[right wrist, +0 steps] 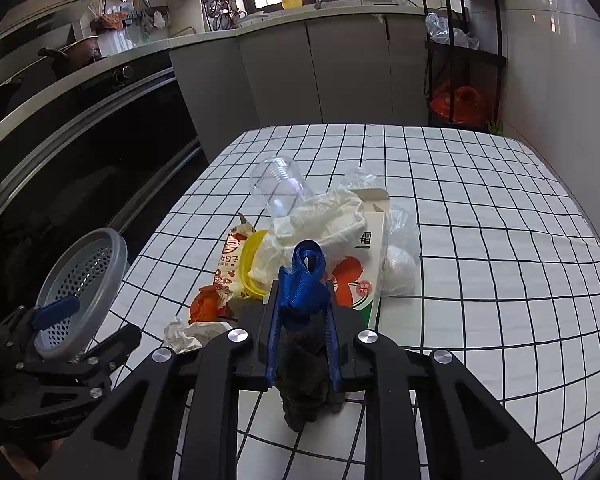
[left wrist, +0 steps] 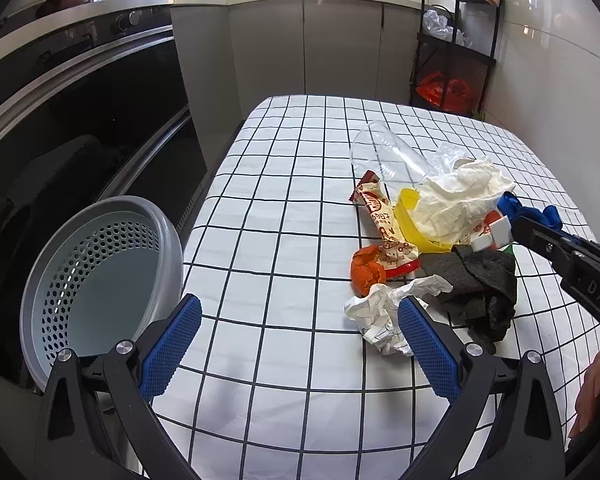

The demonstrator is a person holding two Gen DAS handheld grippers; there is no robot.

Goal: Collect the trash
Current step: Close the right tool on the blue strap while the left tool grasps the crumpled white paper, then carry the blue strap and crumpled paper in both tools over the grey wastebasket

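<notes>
My table [left wrist: 260,240], under its white black-gridded cloth, carries the whole trash heap at its middle, and the grey perforated plastic basket [left wrist: 100,272] sits at its left edge. My right hand-held gripper [right wrist: 302,320] is clamped on the dark grey fuzzy cloth [right wrist: 302,376], with a blue strap bunched between its tips. That cloth looks soft, light and limp, so I judge it will drape and snag on its neighbours. My left hand-held gripper [left wrist: 298,344] is spread wide, with the crumpled white paper ball [left wrist: 384,316] just beside its right finger; springy and weightless, best pinched across its middle.
</notes>
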